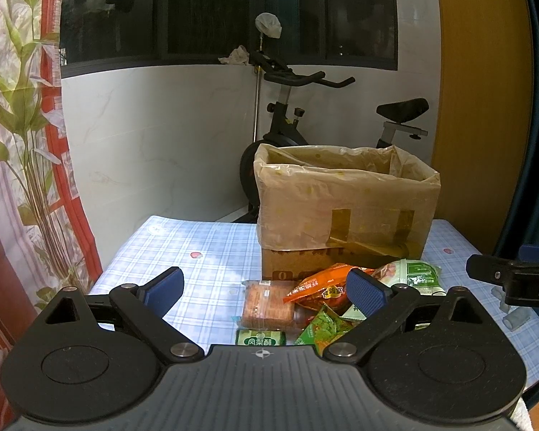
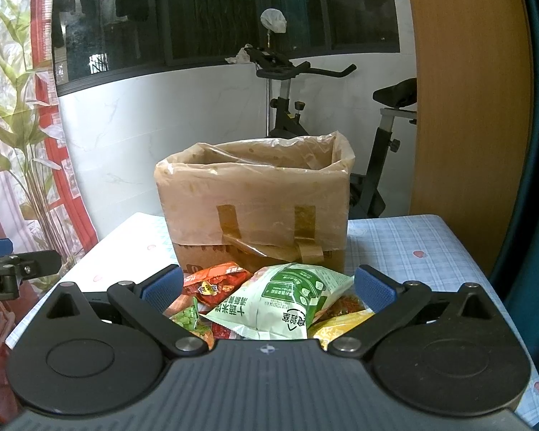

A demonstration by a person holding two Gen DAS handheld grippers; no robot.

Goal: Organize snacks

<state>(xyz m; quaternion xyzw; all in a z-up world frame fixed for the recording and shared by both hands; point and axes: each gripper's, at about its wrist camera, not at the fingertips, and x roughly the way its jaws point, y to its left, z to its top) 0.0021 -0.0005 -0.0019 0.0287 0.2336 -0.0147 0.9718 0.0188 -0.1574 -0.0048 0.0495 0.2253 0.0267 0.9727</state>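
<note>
A cardboard box point(image 1: 345, 212) lined with a clear plastic bag stands on the checked tablecloth; it also shows in the right wrist view point(image 2: 255, 204). In front of it lies a pile of snack packets: a brown cracker pack point(image 1: 267, 303), an orange-red packet point(image 1: 321, 287), a green-and-white packet point(image 1: 418, 274), a small green pack point(image 1: 260, 337). My left gripper point(image 1: 266, 289) is open and empty above the pile. My right gripper point(image 2: 267, 287) is open and empty, its jaws either side of the green-and-white packet point(image 2: 287, 298) and a red packet point(image 2: 217, 283).
The blue checked tablecloth point(image 1: 204, 251) covers the table. An exercise bike point(image 1: 294, 107) stands behind it by the white wall. A floral curtain point(image 1: 18, 143) hangs at the left, a wooden panel point(image 1: 481, 107) at the right. Small grey pieces point(image 1: 515, 318) lie at the table's right.
</note>
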